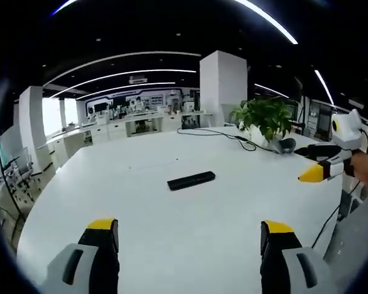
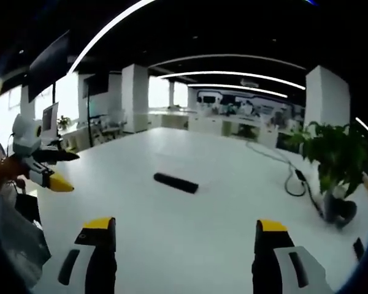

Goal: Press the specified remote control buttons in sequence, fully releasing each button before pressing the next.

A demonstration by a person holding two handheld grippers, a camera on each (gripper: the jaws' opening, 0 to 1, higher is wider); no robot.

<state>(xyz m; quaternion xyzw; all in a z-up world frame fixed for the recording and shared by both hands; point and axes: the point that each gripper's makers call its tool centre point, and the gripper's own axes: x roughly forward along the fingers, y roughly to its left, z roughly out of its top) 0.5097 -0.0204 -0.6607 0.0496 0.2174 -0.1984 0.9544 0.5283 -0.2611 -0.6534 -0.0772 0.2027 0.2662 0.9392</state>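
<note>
A large white table (image 1: pixel 172 233) spreads wide under both views. A leafy green potted plant (image 1: pixel 265 118) stands near its far edge in the left gripper view, and in the right gripper view it sits at the right (image 2: pixel 333 160) (its pot looks dark there). A black cable (image 2: pixel 292 172) snakes across the tabletop beside the plant. White square columns (image 1: pixel 222 86) rise behind, with desks and long ceiling light strips (image 2: pixel 233 75) beyond.

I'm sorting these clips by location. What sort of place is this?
Most likely an open-plan office or lab: a large white table holding a black remote control and a potted plant, rows of white workstations behind, and long ceiling light strips.
</note>
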